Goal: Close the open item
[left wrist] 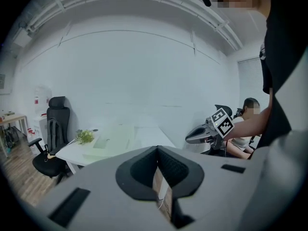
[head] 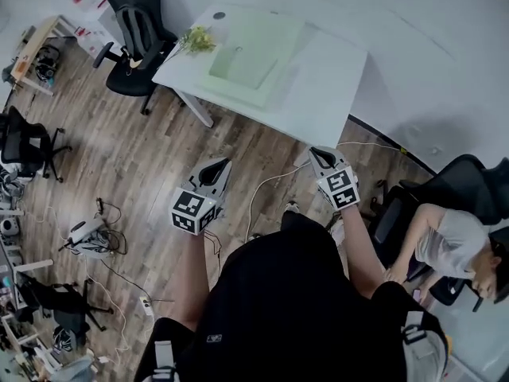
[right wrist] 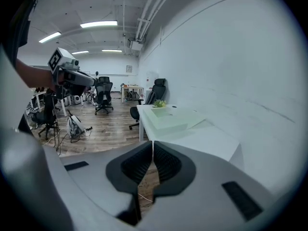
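A pale green flat box [head: 248, 54] lies on the white table [head: 322, 94], its lid part spread out beside it; it also shows in the left gripper view [left wrist: 113, 139] and the right gripper view [right wrist: 169, 119]. Both grippers hang over the wooden floor, well short of the table. My left gripper [head: 219, 167] [left wrist: 157, 149] is shut with nothing in it. The right gripper [head: 319, 153] [right wrist: 153, 144] is shut too and holds nothing. Each one appears in the other's view: the right gripper [left wrist: 203, 134], the left gripper [right wrist: 73, 77].
A small green plant [head: 197, 38] stands at the table's left corner. A black office chair [head: 139, 29] is beside that corner. A person sits in a chair [head: 452, 243] at the right. Cables and gear [head: 94, 237] lie on the floor at the left.
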A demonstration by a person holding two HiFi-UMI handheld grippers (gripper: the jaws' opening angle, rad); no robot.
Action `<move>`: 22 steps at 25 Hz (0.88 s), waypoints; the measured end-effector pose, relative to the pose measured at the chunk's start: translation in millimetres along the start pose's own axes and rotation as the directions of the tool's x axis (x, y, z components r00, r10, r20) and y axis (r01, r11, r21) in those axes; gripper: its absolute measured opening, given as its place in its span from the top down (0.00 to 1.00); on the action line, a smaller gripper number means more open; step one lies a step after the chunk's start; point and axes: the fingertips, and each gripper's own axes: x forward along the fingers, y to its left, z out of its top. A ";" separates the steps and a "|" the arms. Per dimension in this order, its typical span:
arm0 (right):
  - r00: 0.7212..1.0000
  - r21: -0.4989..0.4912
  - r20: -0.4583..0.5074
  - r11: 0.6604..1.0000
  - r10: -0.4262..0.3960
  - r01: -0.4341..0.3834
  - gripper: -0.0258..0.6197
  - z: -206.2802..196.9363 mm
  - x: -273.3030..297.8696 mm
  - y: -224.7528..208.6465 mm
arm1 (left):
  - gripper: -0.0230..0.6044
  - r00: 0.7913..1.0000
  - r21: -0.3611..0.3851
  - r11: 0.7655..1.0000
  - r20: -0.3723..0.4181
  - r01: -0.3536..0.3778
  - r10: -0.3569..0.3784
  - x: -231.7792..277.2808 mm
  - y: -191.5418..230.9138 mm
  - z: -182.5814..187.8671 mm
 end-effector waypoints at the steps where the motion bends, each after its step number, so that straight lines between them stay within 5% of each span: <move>1: 1.000 0.001 -0.003 1.000 0.010 -0.010 0.95 -1.3 4.0 -13.0 | 0.96 1.000 -0.004 1.000 -0.002 -0.015 0.015 7.8 0.8 3.7; 12: 0.994 -0.041 -0.030 0.993 0.107 -0.109 0.95 -1.5 48.2 -98.3 | 0.96 0.978 -0.077 0.976 0.003 -0.206 0.206 32.1 16.1 21.4; 22: 0.991 -0.034 -0.042 0.991 0.128 -0.130 0.95 1.3 87.6 -109.4 | 0.96 0.968 -0.100 0.963 -0.016 -0.250 0.250 41.0 49.7 10.8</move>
